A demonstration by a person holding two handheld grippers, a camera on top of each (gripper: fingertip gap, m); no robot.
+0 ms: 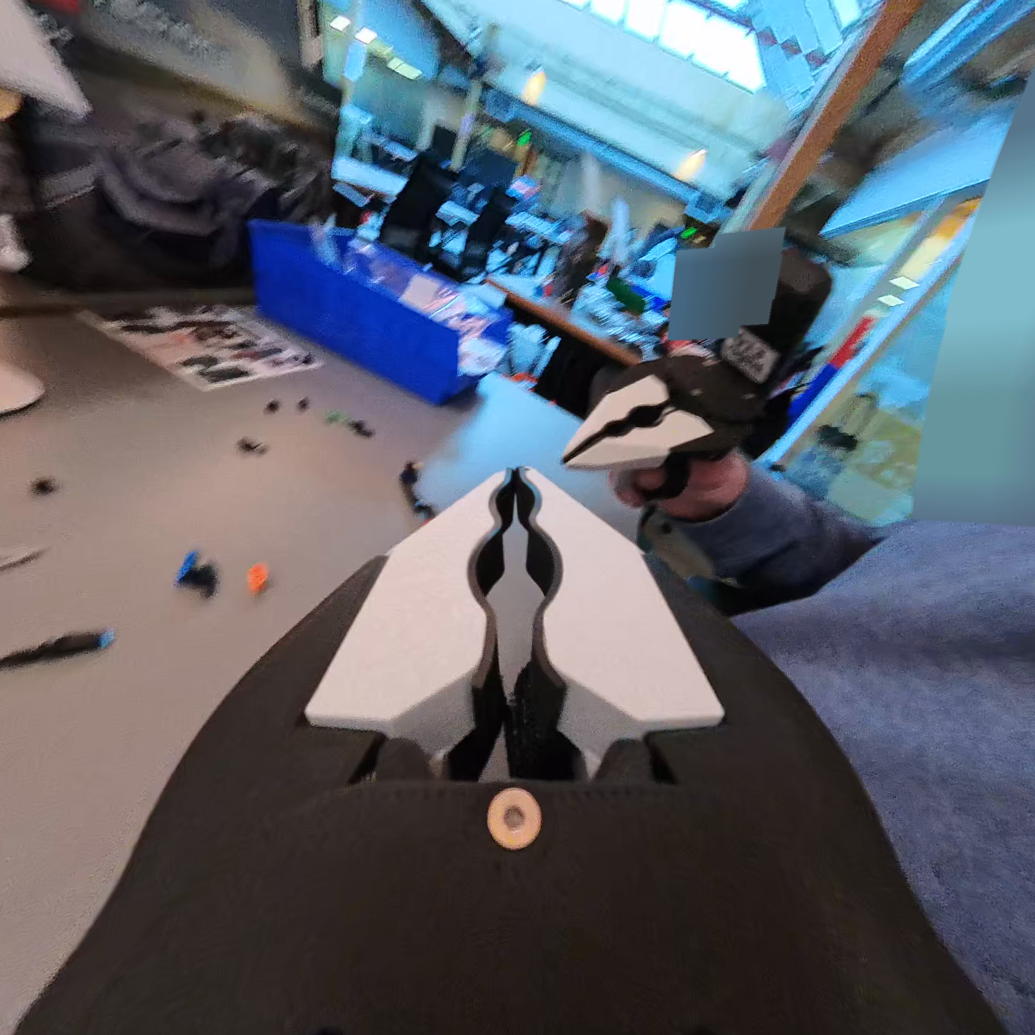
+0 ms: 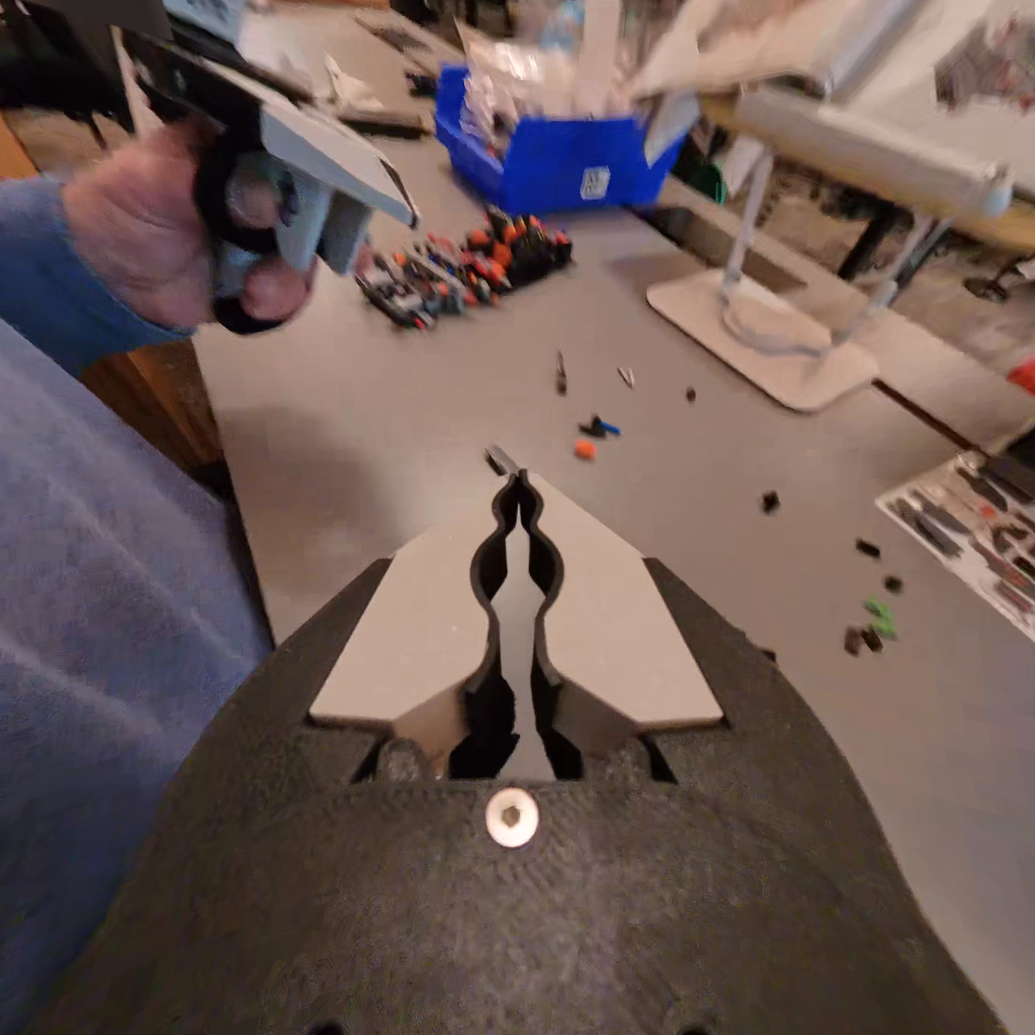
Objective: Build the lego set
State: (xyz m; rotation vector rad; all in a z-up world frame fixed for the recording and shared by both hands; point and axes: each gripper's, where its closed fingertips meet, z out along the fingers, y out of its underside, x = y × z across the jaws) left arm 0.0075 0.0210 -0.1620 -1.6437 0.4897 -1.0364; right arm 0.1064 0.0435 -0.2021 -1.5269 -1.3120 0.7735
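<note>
Loose Lego pieces lie scattered on the grey table [image 2: 392,425]: an orange piece [image 2: 584,448], a blue-and-black piece [image 2: 599,427], a green piece [image 2: 880,615] and several small black ones. A larger pile of black and orange parts [image 2: 465,263] lies farther back. My right gripper [image 2: 518,476] is shut and raised above the table. A small grey-black piece [image 2: 500,459] shows just beyond its tips; I cannot tell if it is held. My left gripper [image 1: 516,473] is shut and empty, also raised. The right gripper [image 1: 567,460] shows just right of it, in a hand.
A blue bin [image 2: 560,162] full of bags stands at the back of the table. A white stand base [image 2: 756,336] sits at the right. A printed parts sheet [image 2: 980,537] lies at the table's right edge. My blue sleeve [image 2: 84,560] fills the left. One gripper's finger ends stand about 12 cm off the other's. From either gripper's tips it is about 15 cm to the small grey-black piece [image 2: 500,459].
</note>
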